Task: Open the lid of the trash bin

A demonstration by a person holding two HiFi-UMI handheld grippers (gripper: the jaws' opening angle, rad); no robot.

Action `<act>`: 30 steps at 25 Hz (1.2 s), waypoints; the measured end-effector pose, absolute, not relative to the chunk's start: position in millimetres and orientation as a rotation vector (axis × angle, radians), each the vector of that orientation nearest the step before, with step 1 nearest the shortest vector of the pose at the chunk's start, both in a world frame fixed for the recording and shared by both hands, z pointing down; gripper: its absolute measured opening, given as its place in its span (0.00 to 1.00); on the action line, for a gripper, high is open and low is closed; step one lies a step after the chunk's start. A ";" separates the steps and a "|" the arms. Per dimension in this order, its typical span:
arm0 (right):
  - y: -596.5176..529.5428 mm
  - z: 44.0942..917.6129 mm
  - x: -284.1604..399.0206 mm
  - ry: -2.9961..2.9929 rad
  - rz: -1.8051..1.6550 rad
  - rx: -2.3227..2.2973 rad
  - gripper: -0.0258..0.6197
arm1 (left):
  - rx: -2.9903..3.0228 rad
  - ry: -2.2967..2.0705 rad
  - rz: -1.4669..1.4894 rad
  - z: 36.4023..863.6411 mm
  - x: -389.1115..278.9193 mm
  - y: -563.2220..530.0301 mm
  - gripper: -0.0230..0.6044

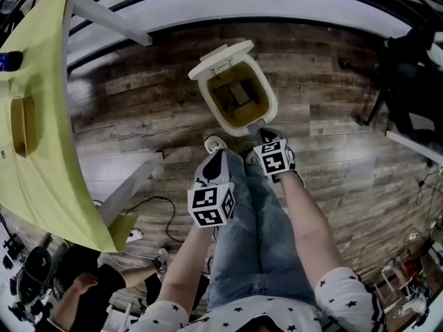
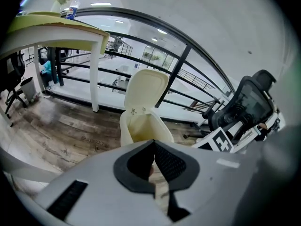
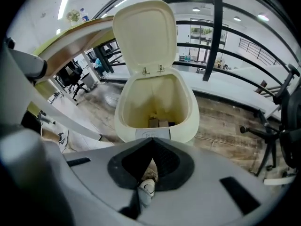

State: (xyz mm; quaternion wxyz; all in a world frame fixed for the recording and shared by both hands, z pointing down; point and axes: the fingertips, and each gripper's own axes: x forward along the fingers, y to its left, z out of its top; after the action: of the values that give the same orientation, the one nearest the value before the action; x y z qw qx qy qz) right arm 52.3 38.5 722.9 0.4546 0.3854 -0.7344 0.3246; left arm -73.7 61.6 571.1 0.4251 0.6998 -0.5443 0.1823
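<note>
The cream trash bin [image 1: 265, 113] stands on the wooden floor with its lid [image 1: 220, 59] swung up and back. Small cardboard pieces [image 3: 158, 123] lie at its bottom. In the right gripper view the bin [image 3: 186, 114] sits just ahead, its lid [image 3: 146, 36] upright. The left gripper view has the bin [image 2: 141, 126] and lid [image 2: 145, 91] a little farther off. My left gripper [image 1: 213, 163] hovers over my legs, short of the bin. The right gripper [image 1: 266, 135] is near the bin's front edge. Both are shut with nothing held, jaw tips meeting at the left gripper [image 2: 153, 145] and the right gripper [image 3: 153, 142].
A yellow-green table [image 1: 41, 116] with white legs [image 1: 131, 185] fills the left. A black office chair [image 1: 408, 81] stands at right. A curved railing [image 1: 228, 12] runs behind the bin. My white shoe [image 1: 215, 144] is by the bin's base. Cables [image 1: 149, 206] trail on the floor.
</note>
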 end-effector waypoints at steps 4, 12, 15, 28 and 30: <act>37.8 708.4 53.3 -1.844 0.814 0.979 0.03 | 1.755 -1.368 0.451 566.8 -72.7 59.7 0.06; 34.7 667.9 59.8 -1.931 0.797 1.057 0.03 | 1.776 -1.371 0.447 548.9 -60.6 62.7 0.06; 36.8 648.7 61.0 -1.960 0.791 1.071 0.03 | 1.780 -1.370 0.448 540.2 -55.2 66.1 0.06; 48.3 556.6 74.2 -2.054 0.813 1.118 0.03 | 1.823 -1.366 0.454 489.9 -31.0 72.3 0.06; 47.7 541.9 74.0 -2.071 0.816 1.118 0.03 | 1.827 -1.373 0.452 481.7 -30.3 70.9 0.06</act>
State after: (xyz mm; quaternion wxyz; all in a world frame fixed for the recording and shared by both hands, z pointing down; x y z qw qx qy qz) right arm 74.0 47.7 541.9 0.3198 0.4254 -0.7877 0.3103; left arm -30.3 70.9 481.7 0.3952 0.7204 -0.5413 0.1783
